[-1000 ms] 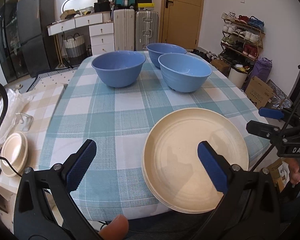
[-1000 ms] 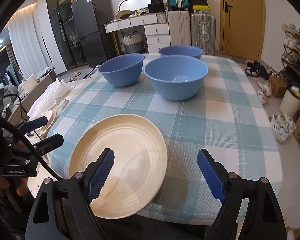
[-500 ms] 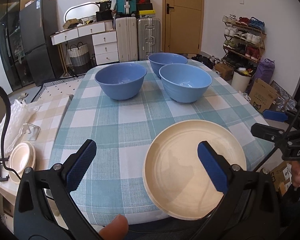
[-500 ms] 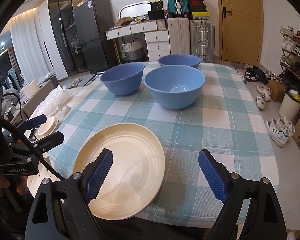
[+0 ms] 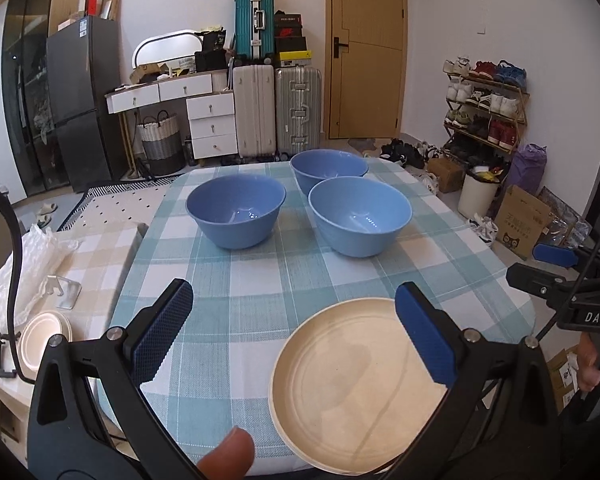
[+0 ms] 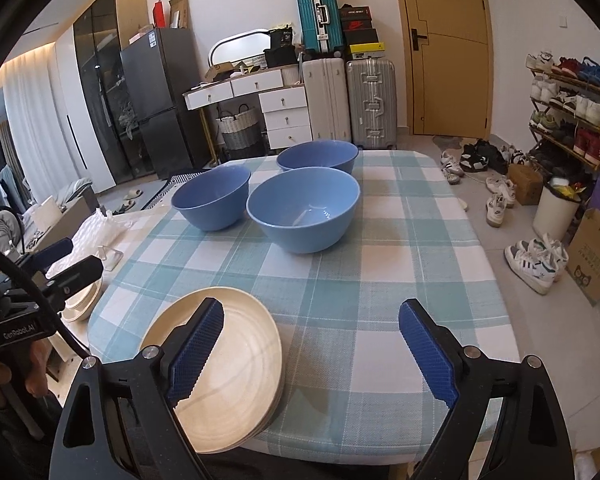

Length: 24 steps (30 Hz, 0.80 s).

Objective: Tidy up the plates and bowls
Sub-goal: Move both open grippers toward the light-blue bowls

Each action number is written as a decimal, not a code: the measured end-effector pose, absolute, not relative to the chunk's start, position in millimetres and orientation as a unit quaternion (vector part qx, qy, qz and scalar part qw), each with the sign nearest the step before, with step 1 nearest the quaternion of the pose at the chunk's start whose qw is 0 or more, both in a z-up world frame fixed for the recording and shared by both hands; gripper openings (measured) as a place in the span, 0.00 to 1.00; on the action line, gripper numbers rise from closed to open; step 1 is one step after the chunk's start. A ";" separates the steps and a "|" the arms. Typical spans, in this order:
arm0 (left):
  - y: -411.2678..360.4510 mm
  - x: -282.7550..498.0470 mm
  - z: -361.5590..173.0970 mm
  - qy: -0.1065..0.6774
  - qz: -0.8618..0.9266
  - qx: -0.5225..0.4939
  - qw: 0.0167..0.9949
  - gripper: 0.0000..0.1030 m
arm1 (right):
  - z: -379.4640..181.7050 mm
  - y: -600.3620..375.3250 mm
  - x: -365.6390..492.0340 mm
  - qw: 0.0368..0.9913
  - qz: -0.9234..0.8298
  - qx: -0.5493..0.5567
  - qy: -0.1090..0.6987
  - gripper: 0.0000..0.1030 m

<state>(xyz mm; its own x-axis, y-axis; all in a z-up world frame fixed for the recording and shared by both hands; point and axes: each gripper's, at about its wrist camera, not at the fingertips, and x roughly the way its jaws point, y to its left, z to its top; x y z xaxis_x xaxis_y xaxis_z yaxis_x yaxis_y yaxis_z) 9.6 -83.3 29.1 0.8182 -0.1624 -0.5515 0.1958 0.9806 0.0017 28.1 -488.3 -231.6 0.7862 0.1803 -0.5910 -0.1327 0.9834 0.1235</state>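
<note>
A stack of cream plates (image 5: 352,384) (image 6: 228,364) sits at the near edge of the checked table (image 5: 260,280), overhanging it a little. Three blue bowls stand further back: one on the left (image 5: 236,210) (image 6: 212,198), one on the right (image 5: 360,216) (image 6: 304,208), one behind (image 5: 329,168) (image 6: 318,156). My left gripper (image 5: 296,336) is open and empty, above the near edge to the left of the plates. My right gripper (image 6: 312,352) is open and empty, to the right of the plates.
A lower side surface to the left holds small white plates (image 5: 40,338), a clear stand (image 5: 62,290) and plastic wrap (image 5: 28,256). Suitcases (image 5: 278,108), drawers and a fridge stand behind the table. Shoes and boxes (image 6: 536,260) lie on the floor to the right.
Both grippers have pulled back and risen from the table, so the plates and bowls look farther away. Nothing on the table has moved.
</note>
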 end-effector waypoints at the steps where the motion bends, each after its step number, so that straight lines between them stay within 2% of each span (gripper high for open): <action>1: -84.6 10.1 32.0 0.285 -0.096 0.031 0.953 0.98 | -229.6 -489.7 29.2 0.945 0.082 0.037 0.316 0.88; 9: -93.8 15.0 54.6 0.273 -0.084 0.054 0.957 0.98 | -200.5 -506.7 33.5 0.958 0.062 0.031 0.278 0.88; 24: -102.2 19.3 120.8 0.240 -0.071 0.085 0.964 0.98 | -151.9 -544.8 45.4 0.965 0.081 0.090 0.233 0.88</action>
<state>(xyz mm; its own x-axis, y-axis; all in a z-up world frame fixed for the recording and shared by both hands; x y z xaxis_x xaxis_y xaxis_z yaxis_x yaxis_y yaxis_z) 19.3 -102.2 120.8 0.8748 -0.0950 -0.4751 0.1771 0.9755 0.1309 45.4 -544.8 -151.9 0.8787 0.1976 -0.4345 -0.1143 0.9709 0.2104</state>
